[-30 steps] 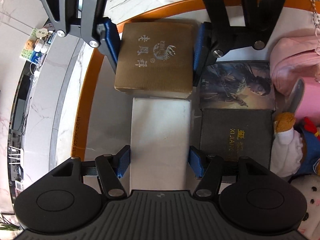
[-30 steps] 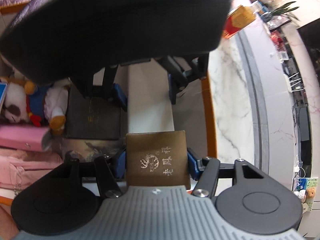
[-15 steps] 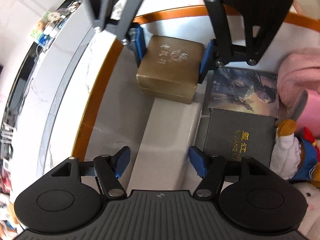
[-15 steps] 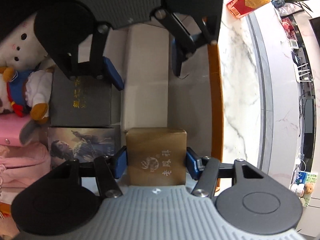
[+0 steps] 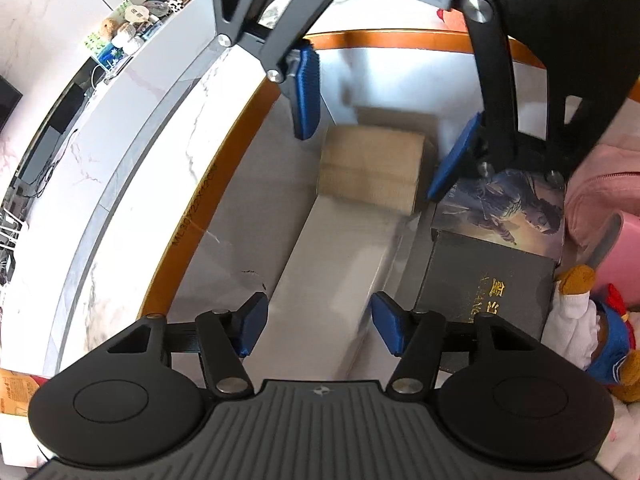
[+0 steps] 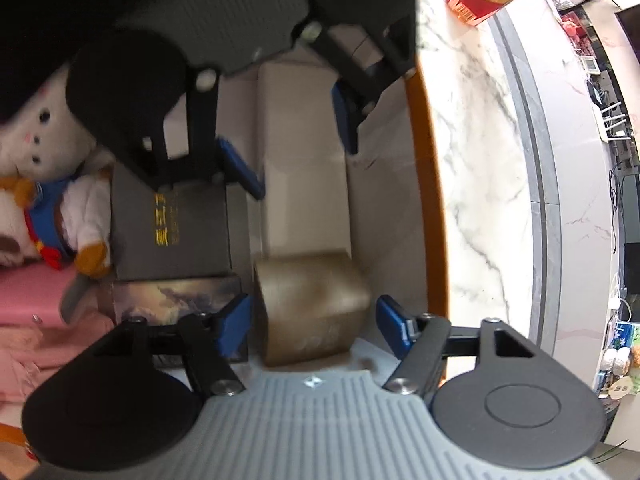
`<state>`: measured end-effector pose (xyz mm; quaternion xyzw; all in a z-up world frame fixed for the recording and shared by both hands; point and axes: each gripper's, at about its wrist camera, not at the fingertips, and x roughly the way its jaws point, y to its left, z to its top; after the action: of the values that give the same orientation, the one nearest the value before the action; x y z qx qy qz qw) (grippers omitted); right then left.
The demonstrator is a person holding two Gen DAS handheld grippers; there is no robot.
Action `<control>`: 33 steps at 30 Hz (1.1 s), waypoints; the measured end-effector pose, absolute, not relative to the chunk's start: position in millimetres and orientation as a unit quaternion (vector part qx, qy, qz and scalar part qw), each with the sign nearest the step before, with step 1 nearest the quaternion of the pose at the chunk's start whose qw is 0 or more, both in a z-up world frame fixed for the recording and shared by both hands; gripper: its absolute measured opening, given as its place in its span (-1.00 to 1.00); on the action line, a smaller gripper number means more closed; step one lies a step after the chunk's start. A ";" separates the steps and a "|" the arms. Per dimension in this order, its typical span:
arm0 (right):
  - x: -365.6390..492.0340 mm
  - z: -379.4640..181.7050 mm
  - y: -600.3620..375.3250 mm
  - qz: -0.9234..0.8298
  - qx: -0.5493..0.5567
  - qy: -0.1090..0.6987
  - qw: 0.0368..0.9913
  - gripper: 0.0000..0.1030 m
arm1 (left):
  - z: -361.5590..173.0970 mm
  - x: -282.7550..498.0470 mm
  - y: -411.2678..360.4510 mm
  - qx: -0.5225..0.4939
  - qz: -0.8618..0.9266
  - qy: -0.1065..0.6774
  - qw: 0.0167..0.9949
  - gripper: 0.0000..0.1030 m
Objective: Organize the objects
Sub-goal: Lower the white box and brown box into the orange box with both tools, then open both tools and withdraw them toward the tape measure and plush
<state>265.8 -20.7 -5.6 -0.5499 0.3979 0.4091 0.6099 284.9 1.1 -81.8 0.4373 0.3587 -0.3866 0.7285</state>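
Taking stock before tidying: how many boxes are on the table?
4. The brown box between the right gripper's opening jaws; the white box beyond it; the black box and picture box alongside. Others may be hidden.

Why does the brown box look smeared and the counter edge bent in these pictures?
Right wrist view: motion blur smears the brown box and plush toys. Left wrist view: the box is softer too; the fisheye lens curves the orange rim.
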 end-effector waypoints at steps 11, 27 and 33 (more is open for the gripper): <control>258.2 -5.2 -16.0 0.395 -0.586 0.410 0.576 0.23 | -80.3 282.9 6.0 0.421 -0.388 0.349 0.742 0.27; 242.6 4.3 -8.0 0.356 -0.592 0.388 0.610 0.00 | -79.6 260.8 13.3 0.442 -0.361 0.326 0.753 0.30; 226.1 41.7 -6.8 0.367 -0.550 0.389 0.641 0.01 | -62.0 236.8 13.1 0.446 -0.361 0.321 0.753 0.29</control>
<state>226.1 -6.8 41.7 -0.5498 0.3895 0.3672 0.6412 236.8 13.1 -62.0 0.4456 0.3213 -0.3615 0.7533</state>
